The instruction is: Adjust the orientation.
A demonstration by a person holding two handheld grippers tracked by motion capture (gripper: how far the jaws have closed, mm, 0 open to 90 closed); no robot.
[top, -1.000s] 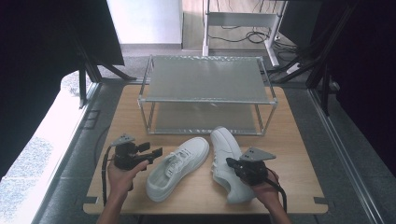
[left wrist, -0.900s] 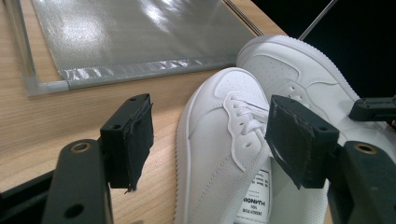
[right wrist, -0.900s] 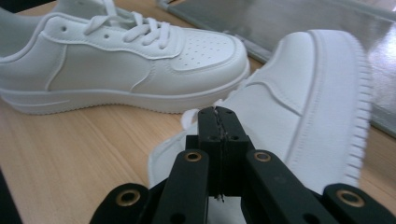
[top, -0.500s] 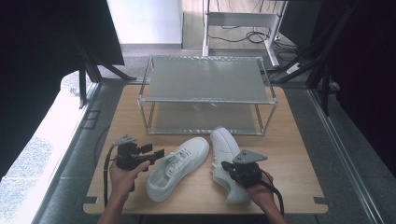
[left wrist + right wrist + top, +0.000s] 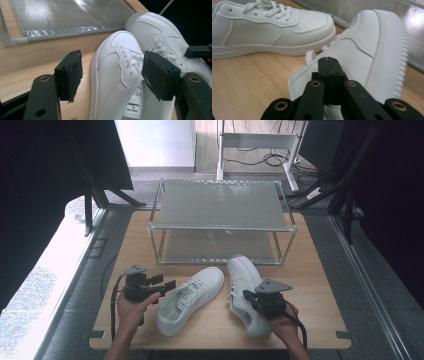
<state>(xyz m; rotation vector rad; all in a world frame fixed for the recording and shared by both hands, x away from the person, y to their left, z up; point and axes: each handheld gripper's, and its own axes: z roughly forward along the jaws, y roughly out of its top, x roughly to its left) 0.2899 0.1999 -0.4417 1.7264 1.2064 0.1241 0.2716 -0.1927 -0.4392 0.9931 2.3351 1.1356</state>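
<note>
Two white sneakers lie on the wooden table (image 5: 310,270). The left sneaker (image 5: 190,300) (image 5: 117,42) (image 5: 262,27) points up and to the right. My left gripper (image 5: 170,284) (image 5: 112,77) is open at its left side, the jaws wide apart with the shoe's laces beyond them. The right sneaker (image 5: 242,280) (image 5: 155,32) (image 5: 362,50) is tipped, its toothed sole edge turned up in the right gripper view. My right gripper (image 5: 246,295) (image 5: 329,62) is shut against that shoe's side. I see nothing between its pads.
A two-shelf metal rack (image 5: 220,205) with grey mesh shelves stands at the back of the table, its lower shelf (image 5: 62,15) just beyond the shoe toes. Bare wood lies along the right side and the front edge. Dark frames and cables surround the table.
The right gripper has shifted a little beside the right sneaker. The left gripper and the left sneaker have kept their places.
</note>
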